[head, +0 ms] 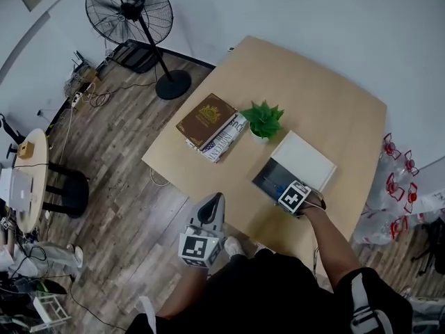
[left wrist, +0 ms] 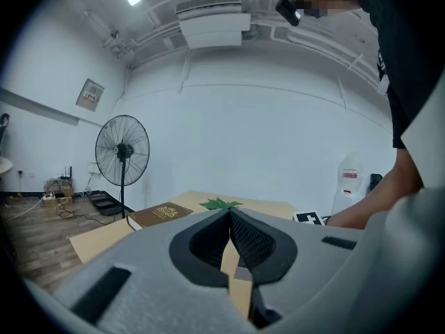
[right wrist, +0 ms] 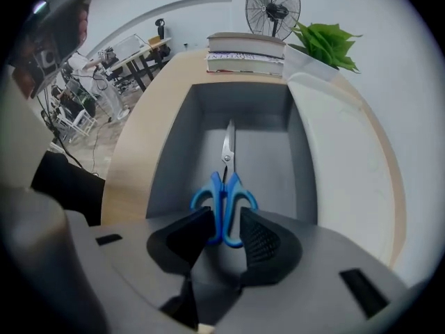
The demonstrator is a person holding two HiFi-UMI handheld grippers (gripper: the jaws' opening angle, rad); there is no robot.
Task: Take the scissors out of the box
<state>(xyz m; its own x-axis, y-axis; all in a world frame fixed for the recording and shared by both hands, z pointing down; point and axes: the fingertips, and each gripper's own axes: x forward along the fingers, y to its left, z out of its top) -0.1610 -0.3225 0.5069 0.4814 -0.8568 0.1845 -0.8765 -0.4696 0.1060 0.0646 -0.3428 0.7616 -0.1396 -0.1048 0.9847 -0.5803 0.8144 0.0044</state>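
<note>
Blue-handled scissors (right wrist: 224, 186) lie flat on the floor of an open grey box (right wrist: 174, 158), blades pointing to its far end. My right gripper (right wrist: 226, 232) points down into the box (head: 268, 176) and stands open, with the scissors' handles between its pads; I see no pad pressing on them. The box's white lid (head: 304, 160) lies just beyond it on the wooden table (head: 334, 103). My left gripper (head: 217, 199) hangs off the table's near edge, over the floor, well left of the box. Seen from its own camera, the left gripper (left wrist: 230, 214) is shut with nothing in it.
A small green plant (head: 263, 120) in a white pot stands just behind the box, next to stacked books (head: 211, 125). A standing fan (head: 132, 12) is on the floor at the far left. Water bottles (head: 396, 179) crowd the floor to the table's right.
</note>
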